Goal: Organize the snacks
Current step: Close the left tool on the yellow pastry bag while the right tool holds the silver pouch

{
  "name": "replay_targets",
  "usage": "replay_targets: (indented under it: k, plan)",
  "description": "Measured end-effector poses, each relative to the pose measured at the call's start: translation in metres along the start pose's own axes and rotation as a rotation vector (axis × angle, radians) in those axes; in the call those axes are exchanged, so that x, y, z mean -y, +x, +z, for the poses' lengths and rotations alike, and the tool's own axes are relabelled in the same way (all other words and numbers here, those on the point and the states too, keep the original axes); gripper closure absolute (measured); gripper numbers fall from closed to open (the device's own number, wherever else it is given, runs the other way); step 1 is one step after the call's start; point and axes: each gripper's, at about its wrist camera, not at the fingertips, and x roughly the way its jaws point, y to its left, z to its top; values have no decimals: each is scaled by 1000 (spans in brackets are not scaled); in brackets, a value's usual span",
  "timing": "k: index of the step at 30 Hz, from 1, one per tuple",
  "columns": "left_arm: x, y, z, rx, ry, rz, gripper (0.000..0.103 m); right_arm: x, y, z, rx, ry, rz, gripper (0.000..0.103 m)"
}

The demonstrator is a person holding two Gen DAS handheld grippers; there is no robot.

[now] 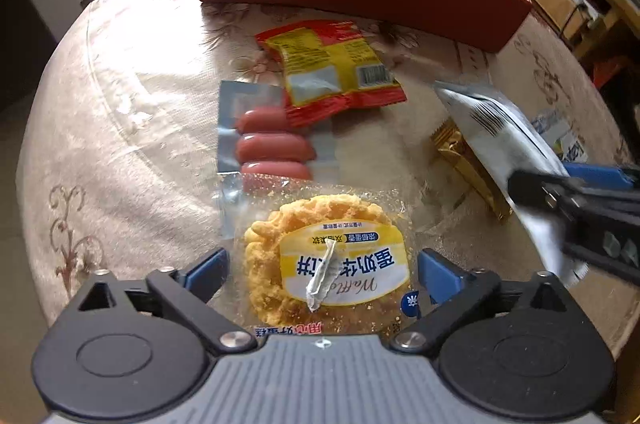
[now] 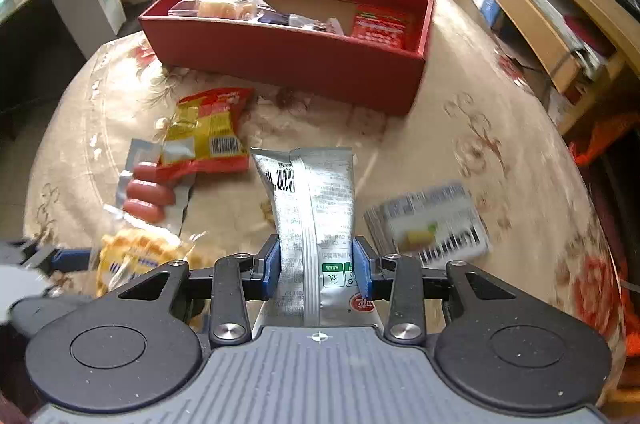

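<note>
A round waffle cake in a clear wrapper (image 1: 328, 256) lies on the table between the fingers of my left gripper (image 1: 322, 272). The jaws stand wide and the blue pads (image 1: 208, 272) sit just off the wrapper's sides. My right gripper (image 2: 318, 264) is shut on a long silver packet (image 2: 316, 192), which sticks out forward above the table. The same silver packet (image 1: 500, 136) and right gripper (image 1: 560, 196) show at the right of the left wrist view. A red box (image 2: 280, 56) at the back holds several snacks.
A vacuum pack of sausages (image 1: 272, 148) and a red-and-yellow packet (image 1: 332, 68) lie between the waffle and the box. A gold packet (image 1: 460, 152) sits under the silver one. A pale packet with a barcode (image 2: 432, 224) lies at the right. Shelves stand beyond the table.
</note>
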Motion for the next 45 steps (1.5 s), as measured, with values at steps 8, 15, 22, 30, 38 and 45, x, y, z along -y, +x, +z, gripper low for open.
replay_targets:
  k: [8, 15, 22, 30, 38, 45]
  plan:
    - [0, -5, -4, 5, 23, -17, 14, 5, -8, -27, -23, 25, -13, 58]
    - [-5, -13, -16, -3, 46, -38, 20, -5, 0, -48, -69, -16, -29, 51]
    - [-7, -8, -11, 0, 27, -16, 11, 1, 10, -46, -92, 18, -49, 40]
    - [-6, -12, -15, 3, 39, -18, 21, 1, 14, -46, -99, 11, -38, 53]
    - [-4, -25, -27, 14, 35, -10, 31, -10, -4, -52, -60, 7, -19, 59]
    - [-10, -48, -32, 55, -1, 5, 38, -8, -29, -58, 11, 44, 5, 59]
